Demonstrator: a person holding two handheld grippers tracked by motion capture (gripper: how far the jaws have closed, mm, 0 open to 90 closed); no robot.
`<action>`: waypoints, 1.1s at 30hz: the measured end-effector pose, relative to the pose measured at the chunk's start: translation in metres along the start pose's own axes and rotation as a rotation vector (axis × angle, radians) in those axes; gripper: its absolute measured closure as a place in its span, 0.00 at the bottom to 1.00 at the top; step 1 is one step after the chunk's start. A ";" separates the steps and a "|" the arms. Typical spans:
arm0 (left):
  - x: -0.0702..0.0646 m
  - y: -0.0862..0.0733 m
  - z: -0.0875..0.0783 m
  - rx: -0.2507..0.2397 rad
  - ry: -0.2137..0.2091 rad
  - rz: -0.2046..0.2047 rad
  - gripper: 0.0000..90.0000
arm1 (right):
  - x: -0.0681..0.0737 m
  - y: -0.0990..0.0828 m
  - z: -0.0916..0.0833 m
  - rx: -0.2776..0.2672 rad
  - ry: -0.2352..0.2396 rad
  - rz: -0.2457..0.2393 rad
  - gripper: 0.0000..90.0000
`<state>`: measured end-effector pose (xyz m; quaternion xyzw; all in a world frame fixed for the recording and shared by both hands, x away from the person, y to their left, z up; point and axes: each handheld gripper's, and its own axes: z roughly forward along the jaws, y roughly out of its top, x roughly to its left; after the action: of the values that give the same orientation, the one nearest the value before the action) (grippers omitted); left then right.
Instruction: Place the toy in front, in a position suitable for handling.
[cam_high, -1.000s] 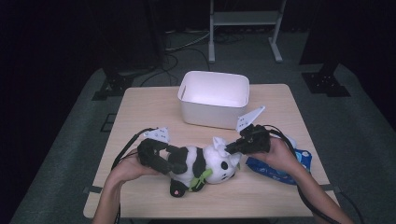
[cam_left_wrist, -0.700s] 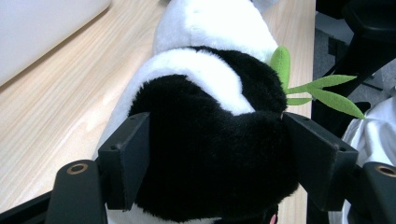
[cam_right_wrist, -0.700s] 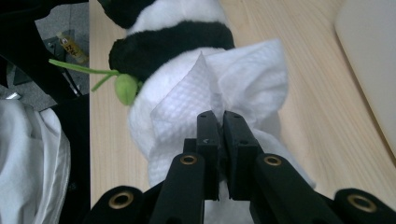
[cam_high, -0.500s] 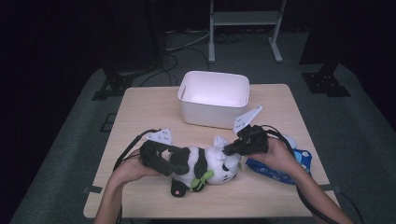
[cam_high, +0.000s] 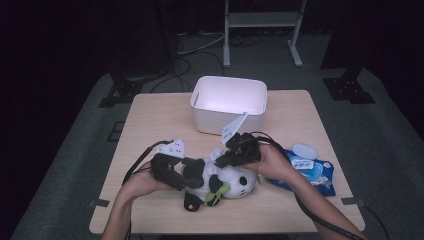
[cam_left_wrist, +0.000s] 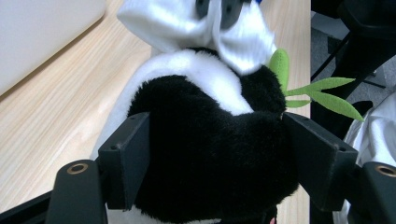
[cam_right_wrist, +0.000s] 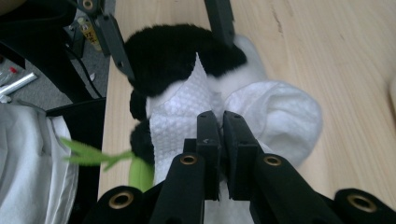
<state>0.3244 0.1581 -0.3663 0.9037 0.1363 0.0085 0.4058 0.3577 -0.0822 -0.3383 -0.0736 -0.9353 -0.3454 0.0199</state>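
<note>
**Panda Toy Held and Wiped on the Desk**

A plush panda (cam_high: 220, 177) lies on its side near the front edge of the wooden desk (cam_high: 150, 125), its head toward the person's right and its dark hindquarters toward the left. The left gripper (cam_high: 176, 174) grasps the toy's black rear: in the left gripper view the two jaws press into the dark fur from either side, with the white body (cam_left_wrist: 196, 70) and a green felt leaf sprig (cam_left_wrist: 322, 93) beyond them.

The right gripper (cam_high: 234, 156) sits above the panda's head, angled down toward it. Its jaws are clenched on a white textured wipe (cam_right_wrist: 180, 121); in the right gripper view the two black jaws stand nearly together with the cloth pinched between them, and the wipe is draped over the toy's white fur, just beside the black shoulder patch (cam_right_wrist: 173, 51). The left gripper's jaws show at the top of that view, either side of the black fur.

Behind the toy, toward the middle of the desk, stands a white rectangular bin (cam_high: 229, 102), open at the top. To the person's right, close to the right hand, lies a blue pack of wipes (cam_high: 312, 172) with its round white lid flap (cam_high: 303, 150) turned up.
</note>
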 end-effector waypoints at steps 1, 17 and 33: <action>0.000 0.000 0.000 -0.002 0.000 0.000 0.29 | 0.001 0.004 0.003 0.004 0.005 -0.004 0.94; -0.001 -0.002 -0.001 -0.007 0.002 0.003 0.29 | 0.000 0.013 0.004 0.058 -0.008 -0.020 0.94; -0.001 -0.003 -0.001 -0.017 -0.003 -0.003 0.29 | -0.008 -0.041 -0.041 0.016 -0.065 0.078 0.94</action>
<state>0.3228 0.1605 -0.3681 0.9001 0.1371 0.0078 0.4135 0.3588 -0.1408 -0.3340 -0.1212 -0.9346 -0.3344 0.0039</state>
